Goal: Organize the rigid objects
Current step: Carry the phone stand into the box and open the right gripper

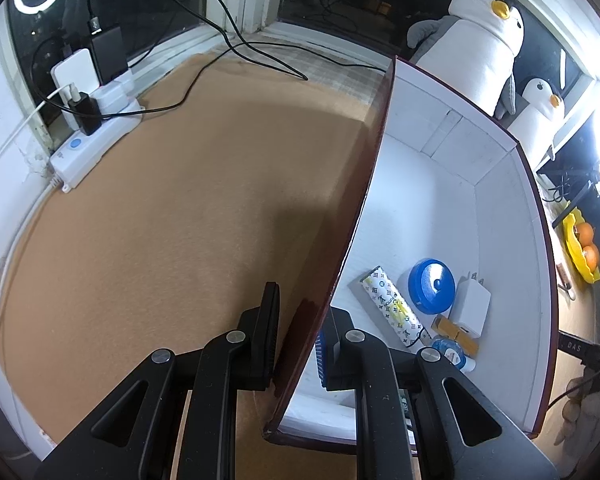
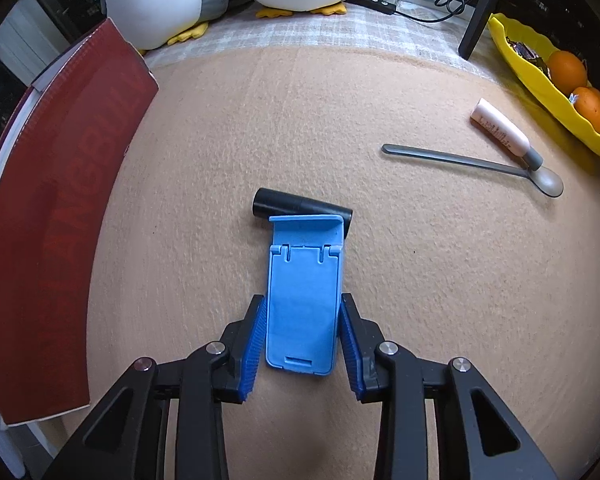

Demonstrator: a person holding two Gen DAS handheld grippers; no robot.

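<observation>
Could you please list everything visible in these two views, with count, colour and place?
box: 1, dark red outside, white inside, on the tan mat
patterned tube: 1, white, in the box
round container: 1, blue, in the box
charger plug: 1, white, in the box
phone stand: 1, blue, on the mat
cylinder: 1, black, just beyond the stand
spoon: 1, grey, mat's right
cosmetic tube: 1, pink, by the spoon
tray: 1, yellow, far right, holding oranges
plush penguins: 2, white and grey, rear
power strip: 1, white, far left
left gripper: straddling the box wall
right gripper: around the stand
</observation>
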